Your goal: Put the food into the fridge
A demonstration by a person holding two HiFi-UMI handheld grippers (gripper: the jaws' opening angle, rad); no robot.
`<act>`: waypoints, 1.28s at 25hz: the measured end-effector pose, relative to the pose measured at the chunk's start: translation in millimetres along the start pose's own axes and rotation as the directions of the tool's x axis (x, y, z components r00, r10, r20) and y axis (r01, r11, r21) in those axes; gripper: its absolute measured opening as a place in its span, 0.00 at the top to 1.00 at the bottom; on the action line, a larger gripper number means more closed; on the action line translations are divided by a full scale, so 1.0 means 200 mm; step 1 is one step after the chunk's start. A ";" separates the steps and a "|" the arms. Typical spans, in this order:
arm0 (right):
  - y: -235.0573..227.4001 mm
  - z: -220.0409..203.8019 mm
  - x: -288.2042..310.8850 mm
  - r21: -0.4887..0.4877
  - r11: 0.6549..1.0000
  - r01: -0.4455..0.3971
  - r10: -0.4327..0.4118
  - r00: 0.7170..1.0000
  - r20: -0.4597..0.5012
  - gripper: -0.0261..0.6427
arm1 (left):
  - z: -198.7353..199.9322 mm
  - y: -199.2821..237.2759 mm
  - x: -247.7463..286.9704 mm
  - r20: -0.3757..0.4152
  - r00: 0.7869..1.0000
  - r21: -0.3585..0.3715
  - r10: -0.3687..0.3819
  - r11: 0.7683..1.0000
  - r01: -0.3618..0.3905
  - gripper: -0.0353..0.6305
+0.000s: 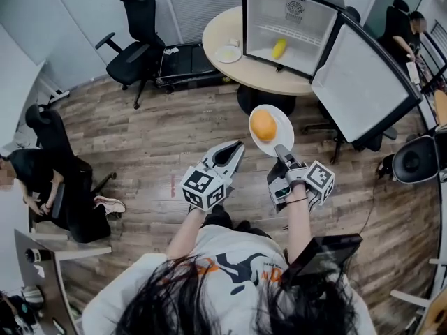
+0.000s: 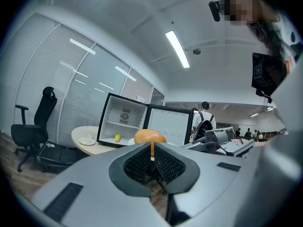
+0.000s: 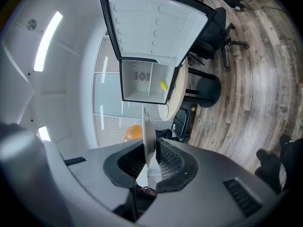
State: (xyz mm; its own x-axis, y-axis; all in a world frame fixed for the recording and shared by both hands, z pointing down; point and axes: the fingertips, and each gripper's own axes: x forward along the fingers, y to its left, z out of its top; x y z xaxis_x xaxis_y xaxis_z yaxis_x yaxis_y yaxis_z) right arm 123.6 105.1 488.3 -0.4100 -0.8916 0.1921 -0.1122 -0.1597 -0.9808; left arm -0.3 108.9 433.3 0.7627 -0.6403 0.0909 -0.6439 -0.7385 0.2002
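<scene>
Task partway: one small yellow fruit (image 1: 279, 47) lies in the open white mini fridge (image 1: 290, 9) well ahead of the right gripper (image 1: 279, 147), which pinches the rim of a round white plate (image 1: 285, 128) bearing a round orange fruit (image 1: 263, 125) not yet delivered; the left gripper (image 1: 237, 147) alongside is closed and empty.

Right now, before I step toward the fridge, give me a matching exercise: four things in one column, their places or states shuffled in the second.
1. orange
2. yellow fruit
3. fridge door
4. small dish

A. on the round table, beside the fridge
B. on the plate gripped by the right tongs
C. swung open
D. inside the fridge

Pairs: 1-B, 2-D, 3-C, 4-A.
</scene>
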 end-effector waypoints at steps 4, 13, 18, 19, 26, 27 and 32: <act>0.00 0.03 0.05 0.003 1.000 0.002 -0.002 1.000 -0.004 0.88 | 0.01 0.04 0.04 -0.004 1.000 0.004 0.000 1.000 0.000 0.93; 0.01 0.11 0.29 -0.003 1.000 0.020 -0.020 1.000 -0.001 0.88 | 0.03 0.27 0.20 0.003 1.000 -0.017 -0.007 1.000 0.007 0.93; 0.07 0.20 0.52 0.009 1.000 0.019 -0.020 0.999 0.025 0.88 | 0.09 0.48 0.35 -0.004 0.999 -0.015 -0.033 0.999 0.033 0.93; 0.08 0.21 0.57 0.011 1.000 0.020 -0.020 0.999 0.031 0.88 | 0.11 0.53 0.38 -0.004 0.999 -0.013 -0.037 0.999 0.037 0.93; 0.15 0.25 0.87 0.016 1.000 0.007 -0.008 0.998 0.056 0.88 | 0.21 0.82 0.49 0.005 0.998 -0.001 -0.057 0.998 0.057 0.93; 0.16 0.26 0.92 0.016 1.000 0.008 -0.009 0.998 0.058 0.88 | 0.22 0.88 0.51 0.007 0.998 -0.003 -0.059 0.998 0.059 0.93; 0.21 0.27 1.15 0.024 1.000 0.008 -0.010 0.997 0.072 0.88 | 0.26 1.11 0.58 0.001 0.997 -0.012 -0.074 0.997 0.074 0.93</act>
State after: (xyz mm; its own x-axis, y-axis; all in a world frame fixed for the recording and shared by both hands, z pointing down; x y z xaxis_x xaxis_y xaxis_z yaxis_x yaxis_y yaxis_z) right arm 73.6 -129.9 489.3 -0.3423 -0.9183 0.1989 -0.0938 -0.1772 -0.9797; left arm -57.3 -140.0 437.3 0.8083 -0.5840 0.0748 -0.5848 -0.7814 0.2178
